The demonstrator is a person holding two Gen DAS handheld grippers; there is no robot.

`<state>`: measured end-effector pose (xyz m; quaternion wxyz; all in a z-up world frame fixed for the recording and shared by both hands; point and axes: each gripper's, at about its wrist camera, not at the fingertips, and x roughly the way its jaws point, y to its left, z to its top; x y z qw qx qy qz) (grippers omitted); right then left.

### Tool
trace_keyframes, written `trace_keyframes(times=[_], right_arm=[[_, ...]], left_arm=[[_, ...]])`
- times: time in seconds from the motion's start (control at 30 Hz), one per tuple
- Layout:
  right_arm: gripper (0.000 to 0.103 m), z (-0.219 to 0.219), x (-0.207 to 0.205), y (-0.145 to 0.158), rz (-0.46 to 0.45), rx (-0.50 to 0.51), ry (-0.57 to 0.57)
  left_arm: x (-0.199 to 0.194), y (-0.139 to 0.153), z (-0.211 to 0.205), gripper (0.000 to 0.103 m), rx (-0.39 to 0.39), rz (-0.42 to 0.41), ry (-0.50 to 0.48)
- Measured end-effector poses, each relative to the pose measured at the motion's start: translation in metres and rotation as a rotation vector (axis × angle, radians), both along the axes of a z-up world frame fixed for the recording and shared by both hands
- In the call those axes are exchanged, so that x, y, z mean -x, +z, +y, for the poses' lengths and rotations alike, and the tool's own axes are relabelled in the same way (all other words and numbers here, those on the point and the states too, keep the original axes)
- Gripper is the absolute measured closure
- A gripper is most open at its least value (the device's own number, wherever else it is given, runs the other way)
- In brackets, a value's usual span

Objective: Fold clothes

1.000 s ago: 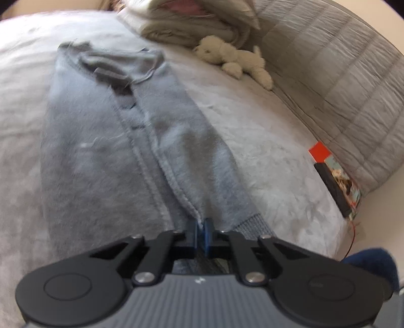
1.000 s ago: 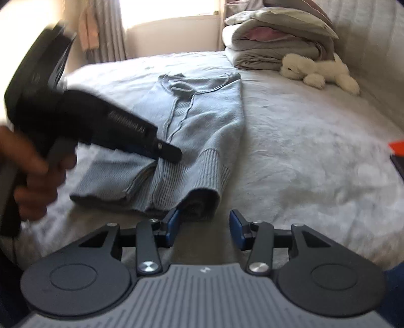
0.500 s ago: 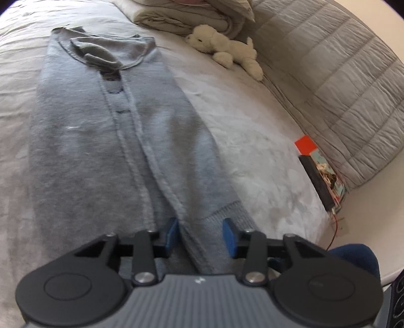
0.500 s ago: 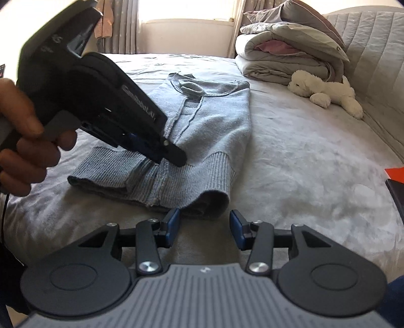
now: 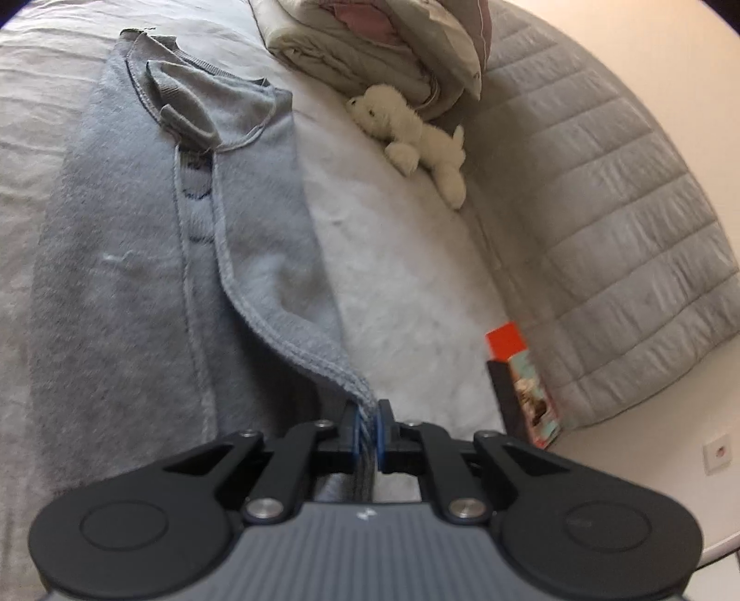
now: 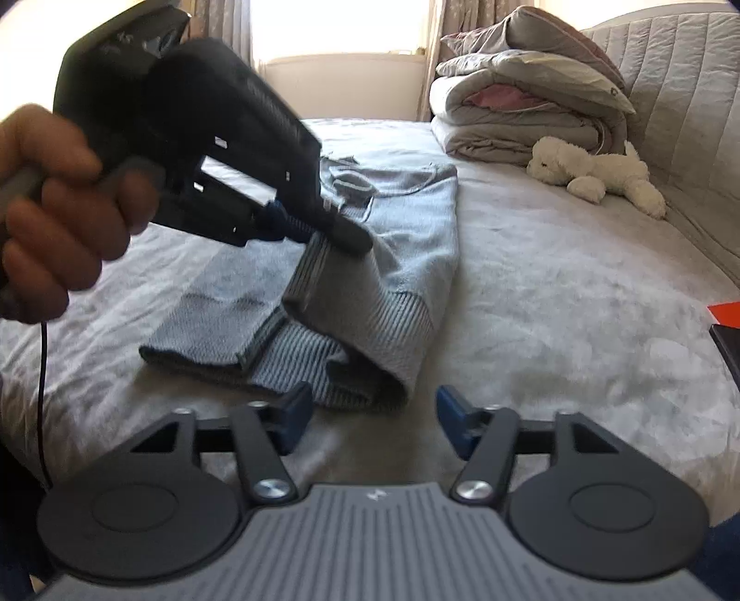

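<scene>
A grey knitted cardigan [image 5: 138, 259] lies lengthwise on the bed, collar at the far end. My left gripper [image 5: 367, 427] is shut on the ribbed bottom edge of its right front panel, and that edge hangs lifted off the bed. In the right wrist view the same cardigan [image 6: 407, 240] shows with its hem raised under the left gripper [image 6: 323, 231], which a hand [image 6: 55, 208] holds. My right gripper [image 6: 370, 416] hovers just before the hem's lower right corner; its jaws are opening with nothing between them.
A white plush toy [image 5: 411, 134] and a pile of folded bedding [image 5: 370, 41] lie at the head of the bed [image 6: 578, 323]. A quilted headboard [image 5: 601, 222] runs along the right. A red and black book [image 5: 522, 383] lies at the bed's right edge.
My left gripper opened, then shut on the cardigan's bottom edge and lifted it. My right gripper's jaws have spread wider while it stayed in place.
</scene>
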<state>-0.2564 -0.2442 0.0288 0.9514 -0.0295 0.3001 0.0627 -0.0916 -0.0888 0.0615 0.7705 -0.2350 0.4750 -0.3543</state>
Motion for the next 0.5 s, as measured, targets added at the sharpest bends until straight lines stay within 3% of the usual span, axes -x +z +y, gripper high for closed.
trace_keyframes(times=[0.2, 0.27, 0.37, 0.5], right_arm=[[0.036, 0.026, -0.026, -0.003, -0.036, 0.049, -0.085], [0.036, 0.033, -0.032, -0.007, -0.050, 0.117, -0.126], [0.036, 0.030, -0.035, -0.011, -0.062, 0.231, -0.223], [0.036, 0.011, -0.031, -0.009, -0.066, 0.264, -0.339]], left_arm=[[0.000, 0.000, 0.000, 0.097, 0.023, 0.020, 0.000], [0.001, -0.001, 0.003, 0.097, 0.026, 0.022, 0.007], [0.003, -0.003, 0.010, 0.097, 0.026, 0.025, 0.021], [0.008, -0.015, 0.010, 0.097, -0.019, 0.042, 0.026]])
